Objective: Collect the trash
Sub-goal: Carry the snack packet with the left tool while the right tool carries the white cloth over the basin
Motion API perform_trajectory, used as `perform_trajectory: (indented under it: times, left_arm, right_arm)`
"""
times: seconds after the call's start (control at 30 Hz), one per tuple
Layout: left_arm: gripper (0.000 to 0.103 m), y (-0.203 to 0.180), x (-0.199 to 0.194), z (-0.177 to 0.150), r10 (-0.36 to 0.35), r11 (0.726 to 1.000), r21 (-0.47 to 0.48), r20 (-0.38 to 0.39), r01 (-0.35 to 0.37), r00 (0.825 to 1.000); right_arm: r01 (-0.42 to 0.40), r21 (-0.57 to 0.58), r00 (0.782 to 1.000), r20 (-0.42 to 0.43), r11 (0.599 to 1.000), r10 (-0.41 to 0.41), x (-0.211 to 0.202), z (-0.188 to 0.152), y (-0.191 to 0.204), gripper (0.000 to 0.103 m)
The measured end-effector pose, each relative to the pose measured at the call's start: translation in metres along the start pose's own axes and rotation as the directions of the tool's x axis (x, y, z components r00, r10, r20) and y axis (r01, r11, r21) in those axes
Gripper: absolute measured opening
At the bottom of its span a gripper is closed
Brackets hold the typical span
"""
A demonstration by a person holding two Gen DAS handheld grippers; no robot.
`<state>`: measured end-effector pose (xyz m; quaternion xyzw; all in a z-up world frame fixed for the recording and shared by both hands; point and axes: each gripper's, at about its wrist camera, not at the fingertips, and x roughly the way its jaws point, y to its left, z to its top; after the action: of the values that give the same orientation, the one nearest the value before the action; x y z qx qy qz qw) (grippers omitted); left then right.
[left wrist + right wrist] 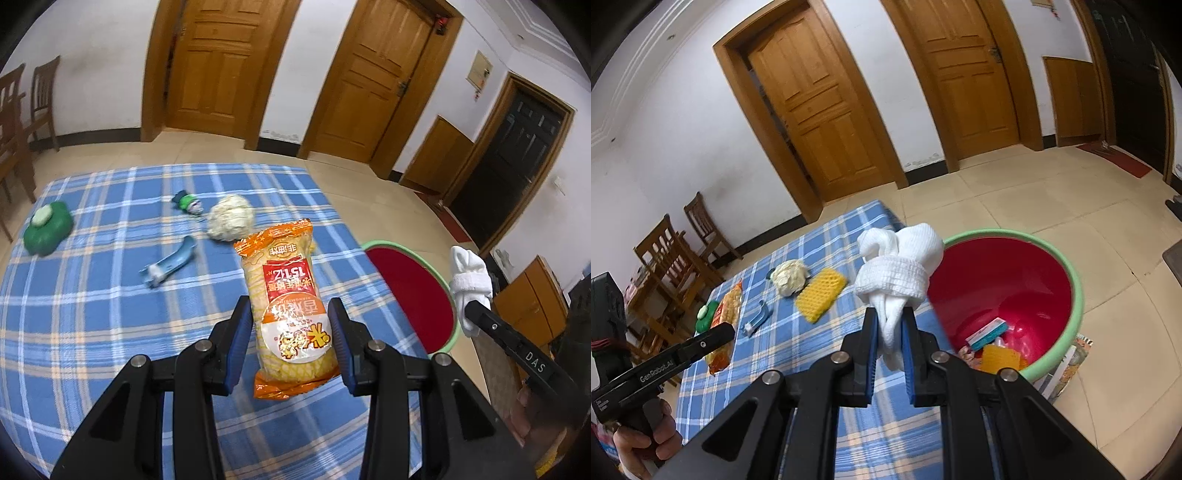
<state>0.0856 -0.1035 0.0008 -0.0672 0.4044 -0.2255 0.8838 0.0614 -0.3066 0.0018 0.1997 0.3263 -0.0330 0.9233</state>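
— Your right gripper [889, 332] clamps the knotted white cloth [899, 266] beside the red bucket [1075, 291]. What's inside?

— One yellow foam net [999, 357] and one small box [987, 332]. Your left gripper [291, 325] is closed on one orange snack packet [290, 306], raised over the checked table [92, 314], your hand [646, 448] low on its handle
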Motion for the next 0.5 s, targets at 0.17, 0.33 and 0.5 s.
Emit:
perform_trajectory:
  times: [0.17,0.33,0.5]
  left_arm:
    - [0.043,-0.022,0.011,0.006,-0.024,0.999,0.041,-0.016,0.024,1.000]
    - [0.043,-0.044,0.024,0.012,-0.039,0.996,0.082,-0.031,0.041,0.999]
    - [0.043,-0.064,0.040,0.018,-0.065,0.992,0.109,-0.051,0.070,0.997]
  right_arm:
    - [0.021,0.033,1.000,0.015,0.999,-0.021,-0.007,0.002,-0.016,0.014]
    - [0.035,0.061,0.999,0.027,0.998,-0.037,-0.013,0.002,-0.032,0.014]
    - [0.054,0.087,0.998,0.034,0.995,-0.057,-0.016,0.003,-0.047,0.014]
